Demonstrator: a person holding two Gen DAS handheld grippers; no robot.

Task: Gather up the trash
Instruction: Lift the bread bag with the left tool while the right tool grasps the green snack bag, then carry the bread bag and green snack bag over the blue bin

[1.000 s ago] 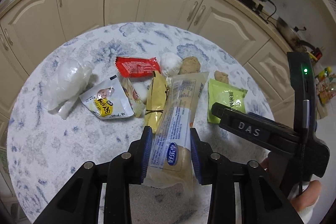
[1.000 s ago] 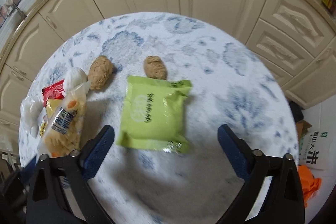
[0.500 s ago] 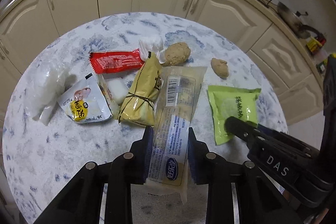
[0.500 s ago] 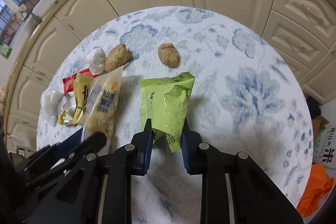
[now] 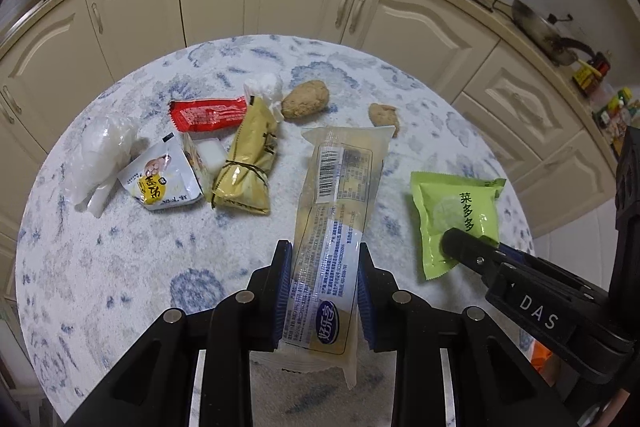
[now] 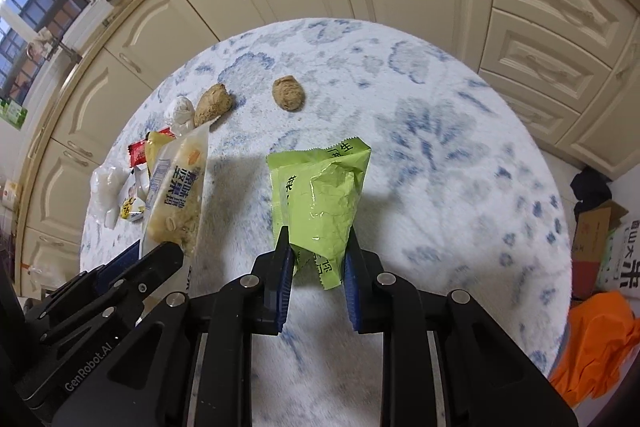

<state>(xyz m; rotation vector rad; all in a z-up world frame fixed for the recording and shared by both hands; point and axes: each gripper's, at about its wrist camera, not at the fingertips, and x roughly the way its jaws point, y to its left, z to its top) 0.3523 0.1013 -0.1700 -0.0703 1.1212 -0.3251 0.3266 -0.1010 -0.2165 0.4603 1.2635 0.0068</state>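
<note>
Between my left tongs [image 5: 322, 291], a long clear plastic snack wrapper with blue print [image 5: 334, 223] is pinched at its near end, lifted over the round blue-and-white patterned desk [image 5: 120, 267]. My right tongs [image 6: 318, 267] pinch a crumpled light-green foil packet [image 6: 320, 199] above the desk. Beyond: yellow tied wrapper [image 5: 248, 163], red wrapper [image 5: 208, 113], two brown lumps [image 6: 214, 103].
</note>
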